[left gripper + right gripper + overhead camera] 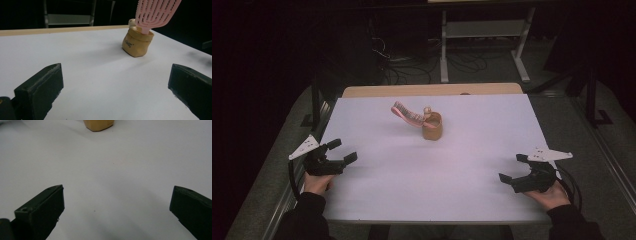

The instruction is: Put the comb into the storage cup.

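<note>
- Here, the left hand-held gripper (338,152) rested low at the left edge of the white desk (377,185), jaws spread wide with nothing between them.
- At the desk's middle, toward the far side, a small tan pouch (432,131) stood upright, well apart from both grippers. A pink vented hairbrush (406,114) stuck out of its mouth, head up and leaning to the left.
- Judgement: the brush looked like light, stiff plastic. The flat head is likely the best place to pinch, across its thin faces, since the handle sat buried in the pouch.
- Judgement: the pouch looked soft and light, so it would likely tip or lift along with the brush unless steadied at its wall.
- The right hand-held gripper (514,169) sat at the right edge, jaws likewise spread and empty.
- The left gripper view gave the brush's slotted head (156,12), small print on the pouch (137,42), and a pale rounded object (131,22) behind the rim, too small to identify.
- The right gripper view caught just the pouch's base (99,125) at its top edge.
</note>
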{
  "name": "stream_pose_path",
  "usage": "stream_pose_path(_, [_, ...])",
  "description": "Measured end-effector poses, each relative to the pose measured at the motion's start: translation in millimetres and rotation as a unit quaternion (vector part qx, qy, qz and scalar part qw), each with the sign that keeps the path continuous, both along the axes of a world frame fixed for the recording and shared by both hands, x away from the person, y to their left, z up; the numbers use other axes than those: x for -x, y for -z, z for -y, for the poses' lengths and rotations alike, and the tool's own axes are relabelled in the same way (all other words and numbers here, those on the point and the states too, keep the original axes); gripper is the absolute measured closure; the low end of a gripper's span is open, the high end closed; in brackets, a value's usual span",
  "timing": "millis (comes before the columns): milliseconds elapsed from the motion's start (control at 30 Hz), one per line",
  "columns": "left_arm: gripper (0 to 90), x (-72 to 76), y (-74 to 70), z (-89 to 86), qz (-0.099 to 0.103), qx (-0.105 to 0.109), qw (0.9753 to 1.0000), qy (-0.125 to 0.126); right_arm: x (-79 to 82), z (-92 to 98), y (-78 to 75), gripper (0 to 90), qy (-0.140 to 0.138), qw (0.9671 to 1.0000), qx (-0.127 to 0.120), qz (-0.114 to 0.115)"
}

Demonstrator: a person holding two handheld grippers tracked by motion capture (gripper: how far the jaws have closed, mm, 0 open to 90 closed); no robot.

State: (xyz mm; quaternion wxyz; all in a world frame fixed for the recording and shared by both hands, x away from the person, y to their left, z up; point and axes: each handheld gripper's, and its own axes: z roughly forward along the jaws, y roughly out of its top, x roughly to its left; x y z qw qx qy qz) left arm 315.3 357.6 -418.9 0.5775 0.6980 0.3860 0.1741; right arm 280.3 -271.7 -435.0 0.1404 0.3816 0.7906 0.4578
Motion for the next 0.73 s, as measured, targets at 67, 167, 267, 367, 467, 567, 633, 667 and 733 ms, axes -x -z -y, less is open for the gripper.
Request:
stream_pose_path(67, [0.0, 2.6, 2.7, -1.4, 0.000, -0.003, 1.0000, -0.007, -0.1, 0.1, 0.2, 0.0, 0.000, 1.0000, 0.000, 0.000])
stream_pose_path(167, [0.0, 7.0, 6.8, -2.9, -0.001, -0.009, 0.9998, -0.016, 0.0, 0.4, 0.1, 0.0, 0.000, 1.0000, 0.000, 0.000])
stream_pose_path(267, [0.0, 10.6, 10.1, -4.7, -0.002, -0.010, 0.9997, -0.023, 0.1, 0.8, 0.0, 0.0, 0.002, 1.0000, -0.001, 0.001])
stream_pose_path(367, [0.0, 14.2, 12.5, -7.4, -0.002, -0.013, 0.9995, -0.029, 0.8, 1.4, -0.2, 0.0, 0.003, 1.0000, -0.001, 0.000])
stream_pose_path(467, [0.0, 17.8, 13.6, -10.2, -0.001, -0.013, 0.9993, -0.036, 1.2, 2.7, -0.6, 0.0, 0.005, 1.0000, -0.002, 0.001])
stream_pose_path(567, [0.0, 21.2, 13.8, -11.4, 0.002, -0.015, 0.9992, -0.035, 1.1, 3.8, -0.7, 0.0, 0.006, 1.0000, -0.003, 0.002])
stream_pose_path(633, [0.0, 23.3, 13.6, -11.5, 0.002, -0.013, 0.9993, -0.036, 0.9, 4.0, -0.4, 0.0, 0.006, 1.0000, -0.003, 0.002])
stream_pose_path(667, [0.0, 24.2, 13.5, -11.8, 0.004, -0.015, 0.9993, -0.036, 0.8, 4.1, -0.1, 0.0, 0.006, 1.0000, -0.003, 0.000])
stream_pose_path(733, [0.0, 25.5, 13.4, -12.6, 0.004, -0.017, 0.9992, -0.035, 0.2, 4.3, 0.6, 0.0, 0.007, 1.0000, -0.002, -0.001])
